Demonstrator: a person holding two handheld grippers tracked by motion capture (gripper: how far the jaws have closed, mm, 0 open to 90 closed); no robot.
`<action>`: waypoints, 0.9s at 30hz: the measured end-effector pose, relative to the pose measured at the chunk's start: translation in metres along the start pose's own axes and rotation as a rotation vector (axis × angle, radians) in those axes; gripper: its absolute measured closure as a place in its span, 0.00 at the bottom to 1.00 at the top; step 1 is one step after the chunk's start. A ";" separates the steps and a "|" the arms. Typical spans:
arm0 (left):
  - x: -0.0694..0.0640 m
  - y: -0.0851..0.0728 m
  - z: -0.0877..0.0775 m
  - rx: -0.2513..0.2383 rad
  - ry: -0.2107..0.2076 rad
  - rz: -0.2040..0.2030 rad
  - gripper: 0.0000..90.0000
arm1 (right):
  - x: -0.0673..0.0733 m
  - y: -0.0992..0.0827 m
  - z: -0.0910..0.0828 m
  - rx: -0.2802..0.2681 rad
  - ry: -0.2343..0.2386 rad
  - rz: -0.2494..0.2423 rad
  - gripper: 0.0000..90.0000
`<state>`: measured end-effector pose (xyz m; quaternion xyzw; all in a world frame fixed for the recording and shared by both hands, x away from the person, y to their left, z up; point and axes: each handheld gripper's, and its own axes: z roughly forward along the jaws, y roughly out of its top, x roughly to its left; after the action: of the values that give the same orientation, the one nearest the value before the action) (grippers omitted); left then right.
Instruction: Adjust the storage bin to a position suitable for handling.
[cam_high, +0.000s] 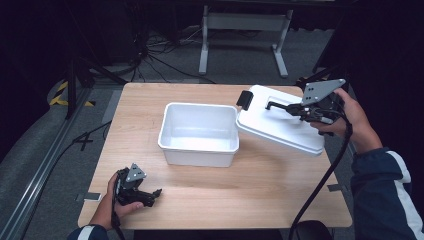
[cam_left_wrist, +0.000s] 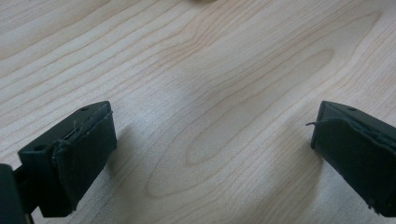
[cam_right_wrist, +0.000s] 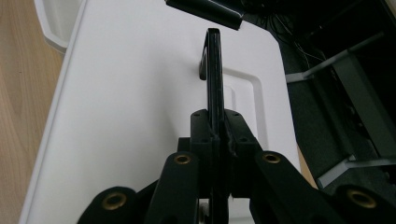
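The right tongs (cam_high: 296, 108) are clamped on the thin black handle (cam_right_wrist: 214, 70) of the white lid (cam_high: 280, 127), which hangs tilted, its lower edge at the right rim of the open white box (cam_high: 199, 134). The left tongs (cam_high: 149, 196) rest wide and empty on the bench (cam_high: 260, 190), well apart from the box. To seat the lid well, level it, square its corners with the rim, then lower evenly; the left tongs could steady the box.

Bright, even overhead light on the table (cam_high: 260, 190), dark surroundings, soft shadows, slight close-up blur.
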<state>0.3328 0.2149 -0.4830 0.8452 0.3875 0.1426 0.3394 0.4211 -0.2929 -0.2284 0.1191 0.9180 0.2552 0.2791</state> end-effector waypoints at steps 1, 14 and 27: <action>0.000 0.000 0.000 0.002 0.001 0.000 0.01 | -0.001 -0.002 0.000 -0.002 0.000 0.001 0.93; 0.000 0.000 0.000 0.003 0.001 0.001 0.01 | -0.005 -0.029 0.006 0.000 -0.009 0.060 0.93; 0.000 0.000 0.000 0.000 0.000 0.000 0.01 | -0.004 -0.048 0.032 0.029 0.026 0.114 0.93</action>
<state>0.3328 0.2150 -0.4830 0.8452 0.3874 0.1426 0.3394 0.4393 -0.3219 -0.2747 0.1719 0.9168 0.2591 0.2505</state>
